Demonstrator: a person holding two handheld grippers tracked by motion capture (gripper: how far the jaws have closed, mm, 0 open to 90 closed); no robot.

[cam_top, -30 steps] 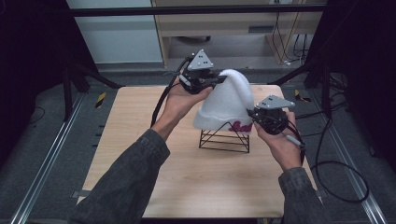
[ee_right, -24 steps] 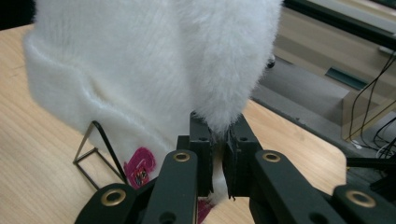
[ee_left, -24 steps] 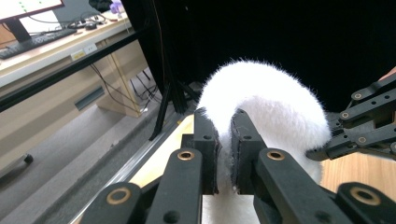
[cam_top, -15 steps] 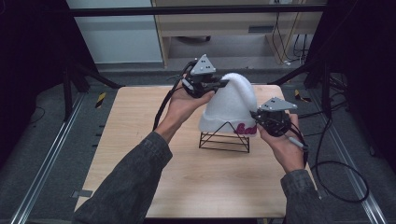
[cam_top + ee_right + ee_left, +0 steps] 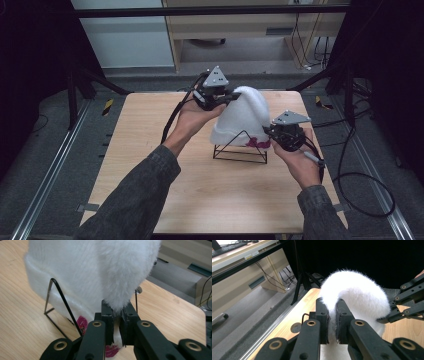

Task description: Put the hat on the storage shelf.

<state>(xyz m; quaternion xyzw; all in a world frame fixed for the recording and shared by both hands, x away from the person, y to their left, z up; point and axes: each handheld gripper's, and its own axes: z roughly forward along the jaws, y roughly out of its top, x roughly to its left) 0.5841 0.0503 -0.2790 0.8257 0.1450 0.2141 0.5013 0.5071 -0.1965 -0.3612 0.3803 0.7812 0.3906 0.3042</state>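
Left hand-held gripper [image 5: 231, 97] at the upper left of the white fluffy hat [image 5: 242, 117], jaws pinched together on a fold of its fur near the rounded top; same clamp seen up close from the left gripper view [image 5: 332, 322], white fur [image 5: 354, 292] squeezed between the two black pads. Hat draped over a black wire stand [image 5: 240, 150], roughly mid-tabletop [image 5: 150, 150], tall and leaning, brim low over the stand's triangular frame. Pink patch [image 5: 257, 143] peeking out at the hat's lower edge, just beside the wire. Right hand-held gripper [image 5: 267, 133] at the hat's lower right, jaws closed tight on the brim; from the right gripper view [image 5: 117, 325], a tuft of fur [image 5: 100, 272] nipped between the pads, black wire [image 5: 62, 302] slanting in front of the hat to the left, pink patch [image 5: 82, 322] low beside it. Both forearms in grey sleeves, reaching in from below
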